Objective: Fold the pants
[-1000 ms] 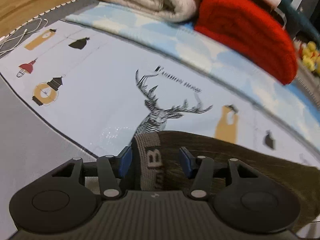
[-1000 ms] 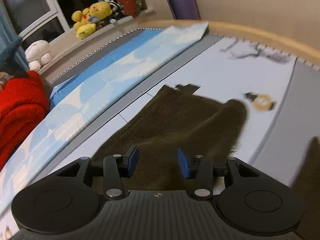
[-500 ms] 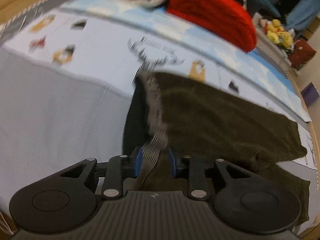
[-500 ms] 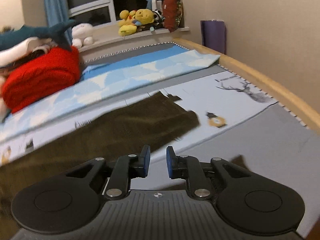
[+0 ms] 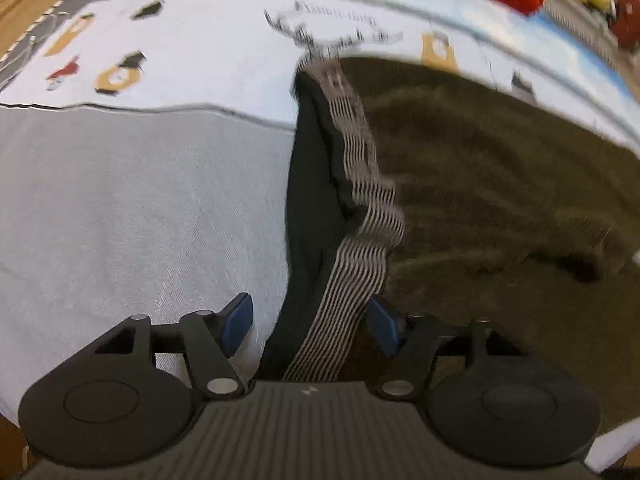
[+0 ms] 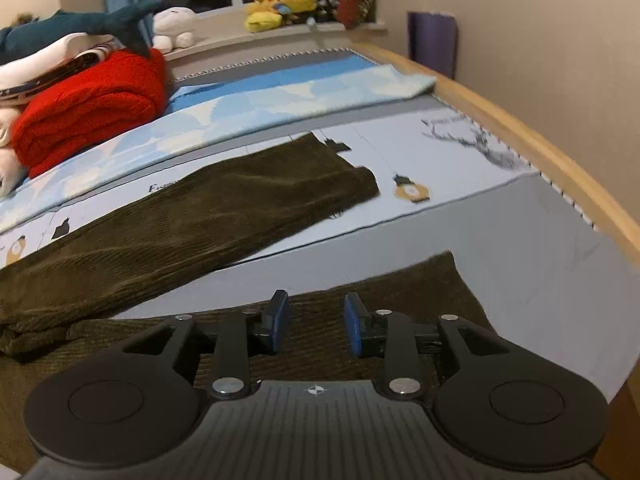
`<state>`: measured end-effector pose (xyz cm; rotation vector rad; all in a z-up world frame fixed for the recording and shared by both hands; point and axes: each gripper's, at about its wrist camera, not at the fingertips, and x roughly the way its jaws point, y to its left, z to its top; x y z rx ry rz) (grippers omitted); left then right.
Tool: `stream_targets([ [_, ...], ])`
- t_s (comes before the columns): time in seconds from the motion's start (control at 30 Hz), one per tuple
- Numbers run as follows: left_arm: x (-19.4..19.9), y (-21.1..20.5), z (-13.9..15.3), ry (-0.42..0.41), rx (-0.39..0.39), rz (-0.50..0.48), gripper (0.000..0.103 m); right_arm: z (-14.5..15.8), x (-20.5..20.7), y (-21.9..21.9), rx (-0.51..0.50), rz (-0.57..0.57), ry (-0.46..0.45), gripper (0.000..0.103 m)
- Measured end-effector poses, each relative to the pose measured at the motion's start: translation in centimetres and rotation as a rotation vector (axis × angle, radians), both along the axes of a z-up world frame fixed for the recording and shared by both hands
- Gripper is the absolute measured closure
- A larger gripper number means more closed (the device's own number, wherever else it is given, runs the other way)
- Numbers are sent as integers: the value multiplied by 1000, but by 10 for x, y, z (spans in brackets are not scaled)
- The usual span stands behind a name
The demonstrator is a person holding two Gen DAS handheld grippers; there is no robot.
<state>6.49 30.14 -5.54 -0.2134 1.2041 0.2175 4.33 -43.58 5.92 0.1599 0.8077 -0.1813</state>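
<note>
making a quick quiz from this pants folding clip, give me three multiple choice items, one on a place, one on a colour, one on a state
1. Where does the folded red knit blanket lie?
A. at the bed's far side, near the windowsill
B. on the pants
C. on the floor

2. What colour are the corduroy pants?
A. navy
B. dark olive brown
C. white

3. How do the left gripper's jaws stand?
A. clamped on the waistband
B. apart, striped grey elastic waistband between them
C. out of view

Answers: 1 A, it sits by the sill; 2 B, both legs show it; 3 B, gaps show beside both pads.
</note>
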Motion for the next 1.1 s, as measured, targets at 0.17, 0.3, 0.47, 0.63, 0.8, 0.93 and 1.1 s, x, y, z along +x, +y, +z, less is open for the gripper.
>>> stream_targets([
  [0.17,-3,-3,-19,61,-20,-63,48,4,-1,17,-31,42,2,67],
  [0.3,-14,-3,-12,44,2,-106,73,4,5,22,-35,37,7,66],
  [0.47,-32,4,-6,61,17,-100,78,3,17,34,-30,42,8,66],
  [0.63,-41,-2,12,16,106,-121,75,0,29,57,-55,102,27,66],
  [0.8,-46,-13,32,-116,21,-173,71,0,34,74,-78,144,42,66],
  [0.93,-33,-38,-6,75,68,-300,70,0,36,79,-78,146,40,66],
  [1.1,-25,-41,7,24,60,-272,69,1,36,83,-73,151,40,66],
])
